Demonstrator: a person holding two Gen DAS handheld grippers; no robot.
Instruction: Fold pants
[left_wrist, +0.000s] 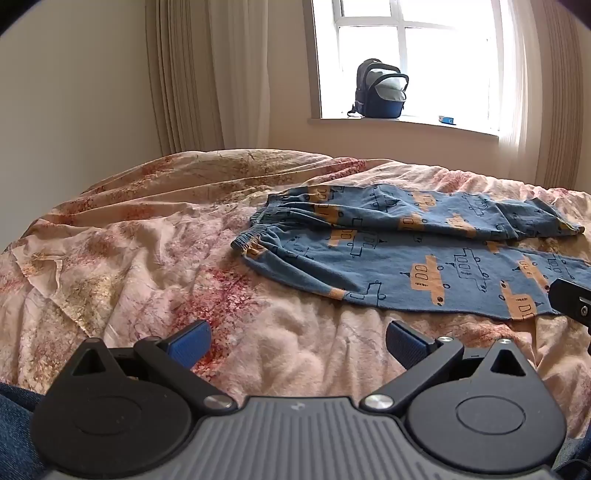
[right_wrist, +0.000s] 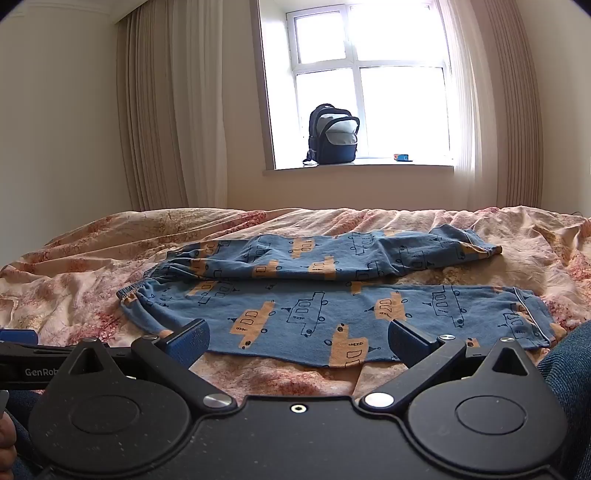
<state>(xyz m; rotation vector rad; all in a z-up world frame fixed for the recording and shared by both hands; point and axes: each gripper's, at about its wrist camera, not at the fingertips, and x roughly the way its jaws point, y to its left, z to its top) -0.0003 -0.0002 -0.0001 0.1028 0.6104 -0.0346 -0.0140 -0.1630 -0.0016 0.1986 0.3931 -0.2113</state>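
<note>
1. My left claw (left_wrist: 297, 341) gapes wide, holding nothing, above the bed (left_wrist: 147, 258).
2. My right claw (right_wrist: 297, 341) is wide too, empty, its tips over the near pant leg.
3. The blue pants (right_wrist: 332, 295) lie flat just ahead of it, waistband left, both legs running right.
4. Beyond, a backpack (right_wrist: 332, 136) stands on the windowsill (right_wrist: 369, 169).

The left hand-held gripper (left_wrist: 297, 341) has its jaws spread wide, blue fingertips (left_wrist: 192, 341) well apart with nothing between them. The right hand-held gripper (right_wrist: 298, 341) is likewise wide apart and empty-jawed. Both point forward, side by side, apparently level. A fingertip-like sliver at the right view's lower left is too cropped to identify.
</note>
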